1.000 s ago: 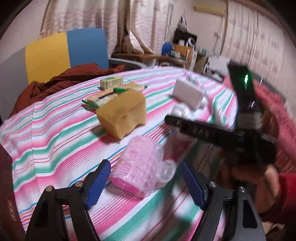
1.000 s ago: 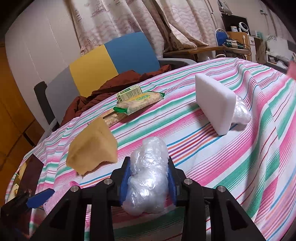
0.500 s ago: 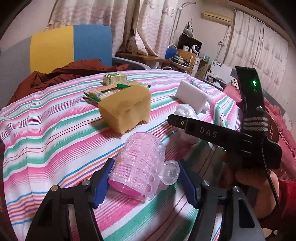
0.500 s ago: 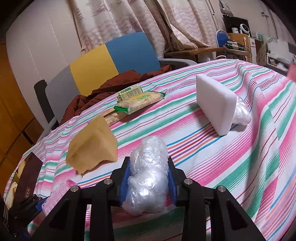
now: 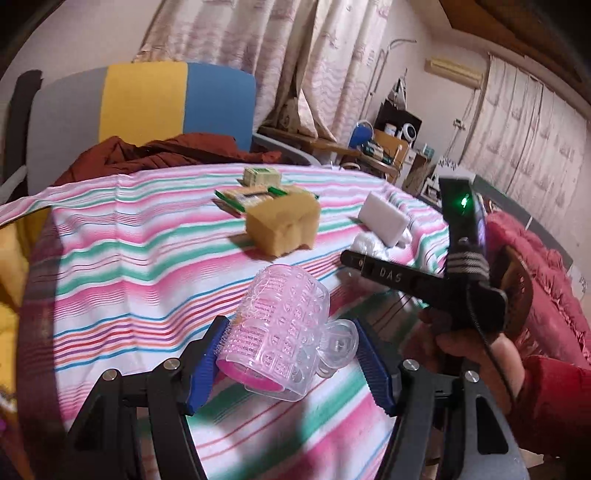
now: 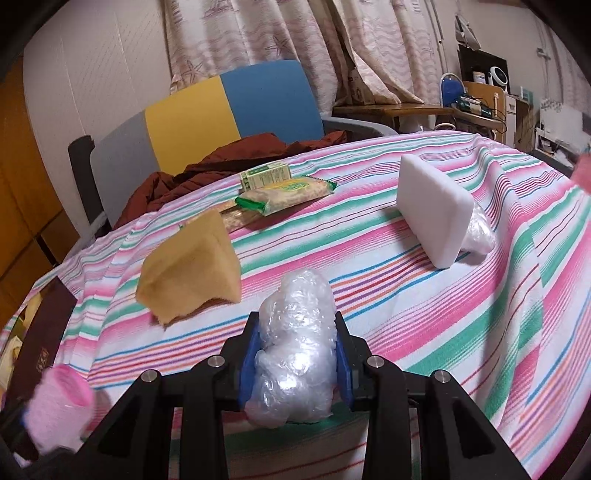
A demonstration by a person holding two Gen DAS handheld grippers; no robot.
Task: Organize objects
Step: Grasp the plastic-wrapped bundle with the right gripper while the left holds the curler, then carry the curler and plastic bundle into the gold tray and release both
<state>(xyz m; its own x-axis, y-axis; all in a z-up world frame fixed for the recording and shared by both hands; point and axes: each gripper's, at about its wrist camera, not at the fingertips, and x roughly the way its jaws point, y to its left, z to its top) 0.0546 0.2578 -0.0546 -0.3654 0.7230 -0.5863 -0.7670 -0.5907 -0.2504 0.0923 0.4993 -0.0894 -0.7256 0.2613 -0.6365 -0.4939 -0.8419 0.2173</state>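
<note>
Crinkly clear plastic, a wad of bubble wrap (image 6: 295,343), is sitting clamped in the right claw (image 6: 295,358) above the striped counter (image 6: 443,314), feather-light and squashy. The left claw (image 5: 291,354) is bracketing a pink plastic cup (image 5: 280,332) (thin, probably slippery), apparently pinching it across body and handle.

Table (image 6: 461,295) covered with a pink, green and white striped cloth. Behind it, a chair (image 6: 229,107) with grey, yellow and blue back panels; a rust-brown garment (image 6: 236,155) lies heaped on its seat. Patterned curtains (image 6: 295,33) hang behind the chair. Right of the chair, a cluttered wooden desk (image 6: 406,109). Air conditioner (image 5: 454,70) mounted high on the wall. Warm indoor light.
</note>
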